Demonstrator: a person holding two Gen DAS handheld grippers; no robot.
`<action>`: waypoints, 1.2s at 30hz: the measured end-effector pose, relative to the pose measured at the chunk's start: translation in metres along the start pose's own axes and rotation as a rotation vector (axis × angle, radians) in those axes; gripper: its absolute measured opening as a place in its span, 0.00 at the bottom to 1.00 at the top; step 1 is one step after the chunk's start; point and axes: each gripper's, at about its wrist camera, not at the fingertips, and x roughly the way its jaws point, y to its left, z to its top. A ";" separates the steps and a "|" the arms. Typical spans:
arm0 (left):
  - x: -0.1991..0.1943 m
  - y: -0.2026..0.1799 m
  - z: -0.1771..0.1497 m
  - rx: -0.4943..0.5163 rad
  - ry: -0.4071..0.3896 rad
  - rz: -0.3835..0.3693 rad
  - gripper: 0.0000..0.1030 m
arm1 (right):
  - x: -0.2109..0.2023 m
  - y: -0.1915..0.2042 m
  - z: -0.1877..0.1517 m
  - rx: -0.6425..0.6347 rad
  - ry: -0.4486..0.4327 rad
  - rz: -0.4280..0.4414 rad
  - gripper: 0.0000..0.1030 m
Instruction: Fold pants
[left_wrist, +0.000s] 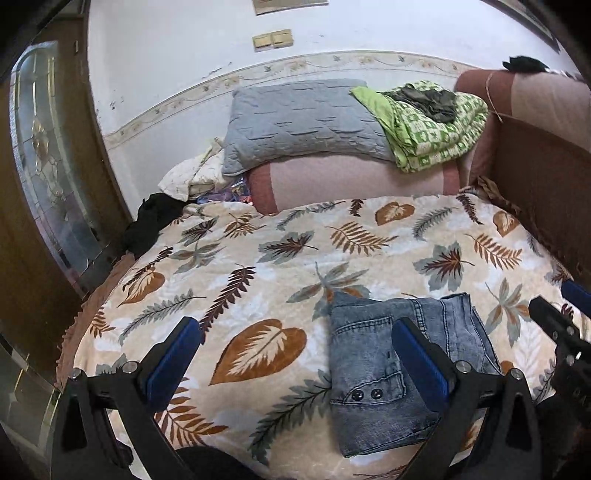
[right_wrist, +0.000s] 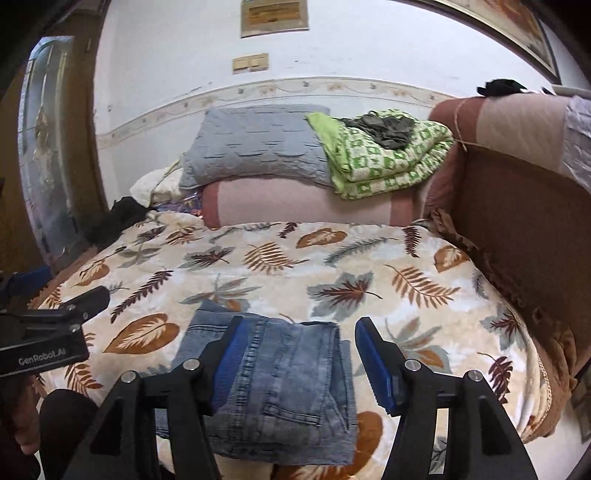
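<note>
Your folded jeans (left_wrist: 402, 373) lie on the leaf-print blanket (left_wrist: 258, 258) of the bed, near its front edge. Your left tool (left_wrist: 295, 354) hangs above the blanket with its jaws wide and empty; the jeans sit under its right finger, off to the right of the gap. Your right tool (right_wrist: 299, 358) is also apart, about half spread, with nothing gripped; the jeans (right_wrist: 280, 387) lie below, between its blue pads (right_wrist: 376, 365), not touched by them. The bundle is a rectangle whose long axis runs from you toward the pillow (left_wrist: 295, 125); two dark buttons (left_wrist: 365, 394) sit near the front end. On the side of the left tool, in the right view, you can read "GenRobot.AI" (right_wrist: 42, 357).
</note>
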 end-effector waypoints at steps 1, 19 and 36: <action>-0.001 0.003 0.000 -0.009 -0.001 0.006 1.00 | 0.000 0.004 0.000 -0.007 0.001 0.003 0.63; 0.007 0.016 -0.011 -0.039 0.037 0.035 1.00 | 0.015 0.029 -0.020 -0.057 0.090 0.053 0.64; 0.015 0.008 -0.016 -0.014 0.062 0.038 1.00 | 0.020 0.023 -0.022 -0.027 0.110 0.052 0.64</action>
